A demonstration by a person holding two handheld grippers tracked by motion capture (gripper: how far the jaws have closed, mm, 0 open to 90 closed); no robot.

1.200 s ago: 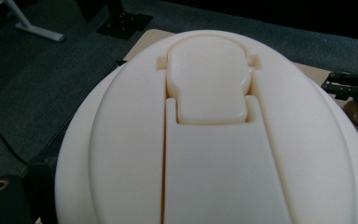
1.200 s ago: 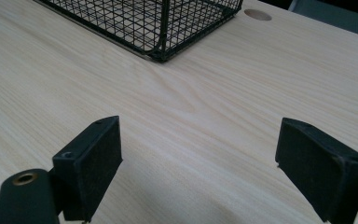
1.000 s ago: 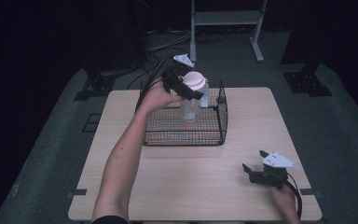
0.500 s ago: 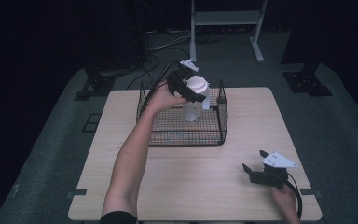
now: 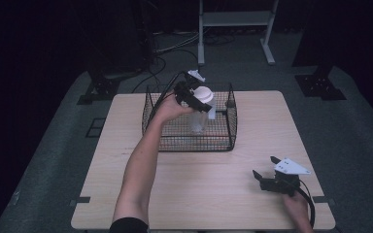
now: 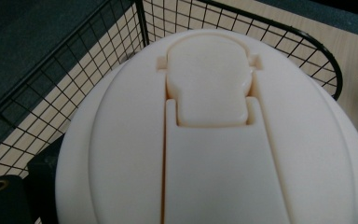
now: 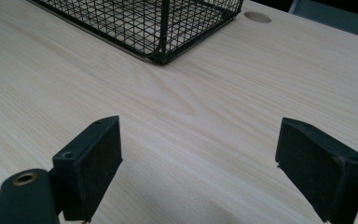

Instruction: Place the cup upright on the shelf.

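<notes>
**Bottle held over the basket**

Left gripper (image 5: 193,95) clamped on a clear bottle (image 5: 200,116) just under its cream cap (image 5: 204,93), held upright above the inside of the wire basket (image 5: 189,144) at the far middle of the table (image 5: 126,145). From the high view, hard to tell whether the bottle's base touches the basket floor or hangs just above it. In the left gripper view, cap (image 6: 214,149) close against the lens, flip lid shut, basket wire (image 6: 65,79) behind and below it; jaws hidden, yet the grip reads as pinching the bottle's neck.

Right gripper (image 5: 267,178) idle at the near right corner, jaws spread wide over bare wood, basket corner (image 7: 161,56) well ahead of it.

Step in hand, by judgement: either lowering the bottle into the basket or lifting it out; not settled by these views. Next move calls for keeping the bottle upright, clear of the wire walls, and holding the pinch until the base sits firm.
</notes>
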